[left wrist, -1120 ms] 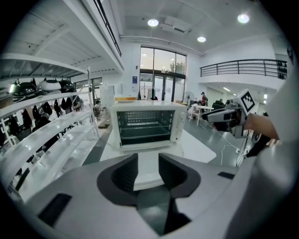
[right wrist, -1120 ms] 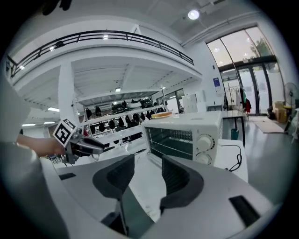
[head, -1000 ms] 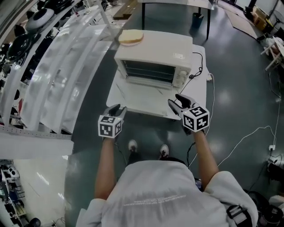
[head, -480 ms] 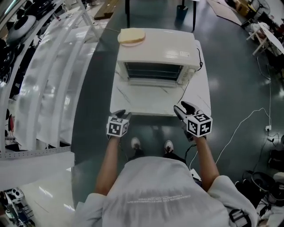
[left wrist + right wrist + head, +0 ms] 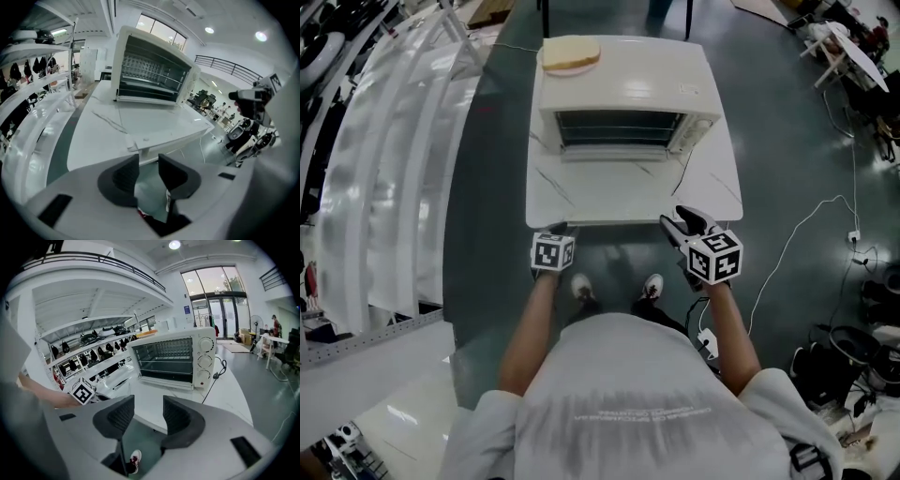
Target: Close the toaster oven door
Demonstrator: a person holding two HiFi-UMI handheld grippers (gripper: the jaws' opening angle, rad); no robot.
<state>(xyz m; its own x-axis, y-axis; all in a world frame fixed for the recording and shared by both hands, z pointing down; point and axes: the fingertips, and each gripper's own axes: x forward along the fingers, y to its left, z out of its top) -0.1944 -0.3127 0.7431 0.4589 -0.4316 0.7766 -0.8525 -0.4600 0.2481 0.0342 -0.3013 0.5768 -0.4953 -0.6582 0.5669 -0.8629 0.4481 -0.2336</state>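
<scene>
A white toaster oven point(image 5: 623, 94) stands at the back of a white table point(image 5: 581, 202). Its door point(image 5: 614, 156) is down and the wire rack inside shows. The oven also appears in the left gripper view point(image 5: 150, 70) and in the right gripper view point(image 5: 173, 359). My left gripper point(image 5: 555, 232) is at the table's front left edge, well short of the oven. Its jaws are closing with nothing between them point(image 5: 148, 171). My right gripper point(image 5: 680, 221) hovers at the front right edge, open and empty point(image 5: 149, 416).
A slice of bread point(image 5: 571, 53) lies on the oven's top at its back left. The oven's cord point(image 5: 684, 178) runs over the table's right side. White shelving point(image 5: 384, 159) lines the left. A cable point(image 5: 806, 234) trails on the floor at the right.
The view has shifted so the oven sits higher and more square-on. Both grippers have drawn back to the table's front edge. The oven door has stayed down.
</scene>
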